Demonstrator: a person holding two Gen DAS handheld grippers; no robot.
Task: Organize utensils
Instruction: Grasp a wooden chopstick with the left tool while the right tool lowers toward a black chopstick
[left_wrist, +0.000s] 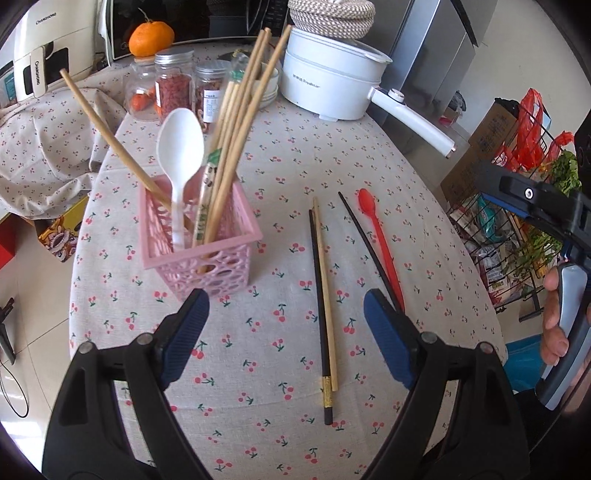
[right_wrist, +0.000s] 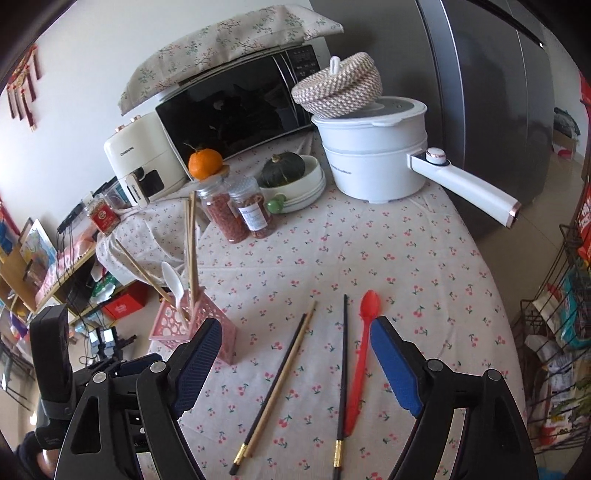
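A pink lattice holder (left_wrist: 201, 245) stands on the cherry-print tablecloth (left_wrist: 266, 155), holding several wooden chopsticks (left_wrist: 236, 122) and a white spoon (left_wrist: 180, 158); it also shows in the right wrist view (right_wrist: 192, 325). On the cloth lie a black chopstick beside a wooden chopstick (left_wrist: 325, 295), another black chopstick (left_wrist: 364, 240) and a red spoon (left_wrist: 380, 236). In the right wrist view these are the pair (right_wrist: 280, 380), the black chopstick (right_wrist: 342, 376) and the red spoon (right_wrist: 364, 354). My left gripper (left_wrist: 286, 325) is open above the pair. My right gripper (right_wrist: 295, 362) is open above the loose utensils.
A white electric pot (right_wrist: 373, 162) with a long handle, a woven basket (right_wrist: 338, 90), jars (right_wrist: 236, 210), an orange (right_wrist: 205, 162), a bowl with a squash (right_wrist: 295, 177) and a microwave (right_wrist: 236, 107) stand at the back. A wire rack (left_wrist: 517, 236) stands to the right.
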